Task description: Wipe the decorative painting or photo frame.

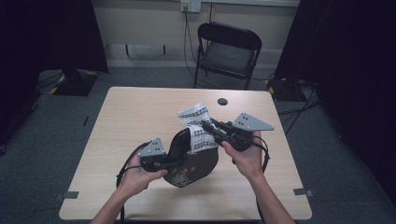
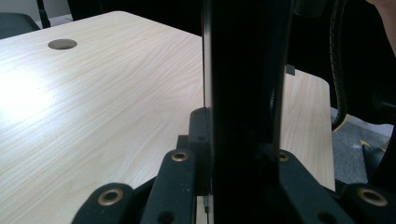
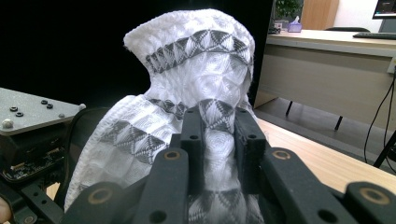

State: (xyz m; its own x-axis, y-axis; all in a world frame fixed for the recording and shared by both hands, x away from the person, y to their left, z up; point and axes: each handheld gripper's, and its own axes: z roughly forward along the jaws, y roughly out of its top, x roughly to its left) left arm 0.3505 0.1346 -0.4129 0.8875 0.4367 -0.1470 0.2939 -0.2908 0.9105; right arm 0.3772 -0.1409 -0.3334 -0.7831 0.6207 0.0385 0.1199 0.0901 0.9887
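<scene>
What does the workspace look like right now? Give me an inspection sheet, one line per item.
Surface: pale wooden table, a round hole near its far edge.
Job's things: black plate with a flower pattern, held on edge; white patterned cloth draped over its rim.
Clutter: nothing seen.
Grippers: left gripper shut on the plate's rim; right gripper shut on the cloth.
Cables: black leads trail from both grippers; more lie on the floor.
Surroundings: black folding chair, grey carpet, dark curtains.
</scene>
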